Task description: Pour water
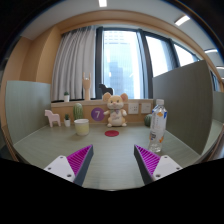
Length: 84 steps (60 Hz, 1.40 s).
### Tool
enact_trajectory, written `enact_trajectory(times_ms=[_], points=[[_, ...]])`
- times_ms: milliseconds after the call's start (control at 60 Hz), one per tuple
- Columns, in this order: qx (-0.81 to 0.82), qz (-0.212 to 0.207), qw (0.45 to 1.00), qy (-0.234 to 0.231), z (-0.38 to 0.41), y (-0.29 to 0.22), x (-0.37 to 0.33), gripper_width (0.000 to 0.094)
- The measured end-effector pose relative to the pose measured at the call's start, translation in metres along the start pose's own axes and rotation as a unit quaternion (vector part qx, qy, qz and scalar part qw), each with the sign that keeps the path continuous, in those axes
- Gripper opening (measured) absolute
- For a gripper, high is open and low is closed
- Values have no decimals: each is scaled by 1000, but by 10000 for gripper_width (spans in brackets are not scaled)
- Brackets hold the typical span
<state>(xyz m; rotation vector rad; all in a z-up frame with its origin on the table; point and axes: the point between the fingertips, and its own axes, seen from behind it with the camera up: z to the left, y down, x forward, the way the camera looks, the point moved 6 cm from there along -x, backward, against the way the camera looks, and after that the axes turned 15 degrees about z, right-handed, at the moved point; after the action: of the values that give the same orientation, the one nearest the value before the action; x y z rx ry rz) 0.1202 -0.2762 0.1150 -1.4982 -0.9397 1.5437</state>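
A clear plastic water bottle with a white cap [157, 121] stands upright on a grey-green tabletop [110, 160], ahead of the gripper [112, 162] and just beyond its right finger. The gripper's two fingers, with magenta pads [80, 157], are spread wide apart, holding nothing. Farther back sit a cream cup [81, 127], a plush mouse toy [116, 108], and a small red disc [111, 132].

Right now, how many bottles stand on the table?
1. The clear bottle stands on the table, just ahead of the right finger of the open gripper, to the right of the plush toy. Another could be hidden behind the toy.
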Motion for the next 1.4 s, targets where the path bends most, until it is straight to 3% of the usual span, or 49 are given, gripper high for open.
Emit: enact_trajectory(times_ms=[350, 667, 750, 850, 1050, 1283, 1400], points=[[37, -3, 996, 82, -146, -23, 35, 831], [31, -22, 995, 93, -186, -70, 107, 816], [30, -20, 996, 81, -190, -77, 122, 739], [33, -28, 996, 74, -188, -81, 126, 531], [-3, -36, 995, 97, -183, -83, 131, 349], [-32, -38, 991, 123, -174, -84, 132, 315], [-71, -17, 989, 129, -158, -90, 149, 315]])
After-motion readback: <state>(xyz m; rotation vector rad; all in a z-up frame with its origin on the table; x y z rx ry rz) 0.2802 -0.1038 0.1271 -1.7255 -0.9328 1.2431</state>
